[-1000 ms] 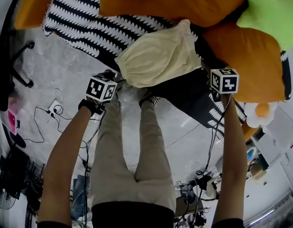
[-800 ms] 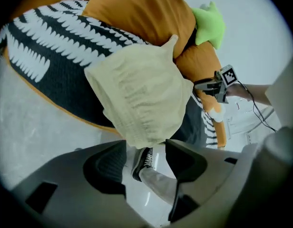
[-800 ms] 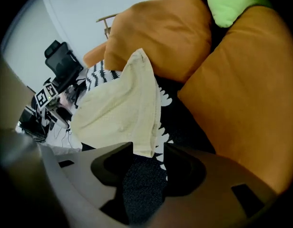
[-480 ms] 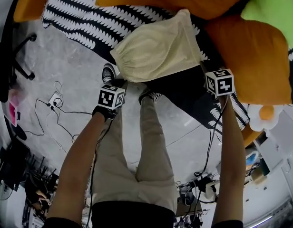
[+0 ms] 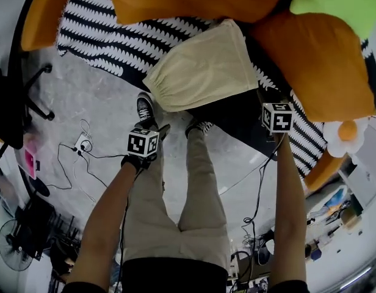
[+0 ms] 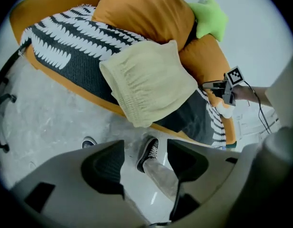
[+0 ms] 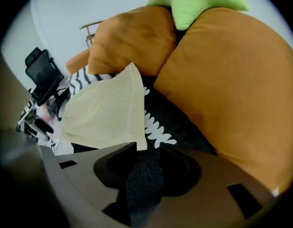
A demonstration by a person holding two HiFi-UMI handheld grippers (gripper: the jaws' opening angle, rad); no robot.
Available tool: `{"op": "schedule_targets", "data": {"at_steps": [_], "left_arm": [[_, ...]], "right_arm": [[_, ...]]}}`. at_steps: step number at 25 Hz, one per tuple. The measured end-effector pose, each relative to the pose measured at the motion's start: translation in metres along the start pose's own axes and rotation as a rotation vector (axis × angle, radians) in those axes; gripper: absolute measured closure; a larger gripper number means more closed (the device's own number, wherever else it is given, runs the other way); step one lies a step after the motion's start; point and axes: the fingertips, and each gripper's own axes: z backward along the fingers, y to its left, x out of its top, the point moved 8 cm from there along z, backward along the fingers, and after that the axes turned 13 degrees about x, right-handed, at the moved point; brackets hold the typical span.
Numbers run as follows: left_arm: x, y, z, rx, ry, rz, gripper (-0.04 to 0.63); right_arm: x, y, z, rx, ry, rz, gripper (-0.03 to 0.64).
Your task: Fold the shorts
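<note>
Your L gripper (image 6: 144,148) hangs over the floor (image 6: 51,113) by your shoe (image 6: 151,152). Its fingers have just been opening and are spread wide w/ nothing btwn them. R gripper (image 7: 147,151) is over the striped sofa cover (image 7: 142,177), fingers also just opening, part spread, empty. The shorts (image 7: 106,113) lie folded on the cover, a corner just beyond R's fingertips and well apart from L. Orange cushions (image 5: 322,66) are behind.

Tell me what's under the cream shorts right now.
The shorts lie on a black-and-white patterned cover, with the waistband past its front edge. The patch directly beneath them is hidden by the fabric.
</note>
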Motion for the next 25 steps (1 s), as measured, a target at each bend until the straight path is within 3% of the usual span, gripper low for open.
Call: {"op": "schedule_targets", "data": {"at_steps": [4,7,12,14,17,18,20,25], "left_arm": [[0.026,0.014,0.032,0.009,-0.038,-0.180,0.302],[0.079,0.032,0.069,-0.003,-0.087,-0.344,0.279],[0.157,0.019,0.097,-0.004,-0.126,-0.521,0.273],[0.192,0.022,0.096,0.005,-0.080,-0.556,0.276],[0.226,0.011,0.089,-0.001,-0.035,-0.462,0.291],[0.232,0.003,0.084,0.006,-0.021,-0.455,0.291],[0.244,-0.016,0.070,0.035,0.001,-0.517,0.290],[0.290,-0.070,0.041,0.043,0.025,-0.654,0.288]], "right_arm": [[-0.033,0.026,0.025,-0.014,-0.112,-0.224,0.462],[-0.063,0.072,0.031,0.022,-0.235,-0.452,0.484],[-0.091,0.131,0.023,0.046,-0.429,-0.740,0.455],[-0.093,0.158,0.008,0.075,-0.587,-0.945,0.419],[-0.098,0.170,0.002,0.080,-0.760,-1.192,0.410],[-0.101,0.170,0.003,0.077,-0.776,-1.232,0.411],[-0.106,0.171,0.003,0.081,-0.760,-1.255,0.408],[-0.096,0.176,-0.005,0.097,-0.678,-1.169,0.407]]}}
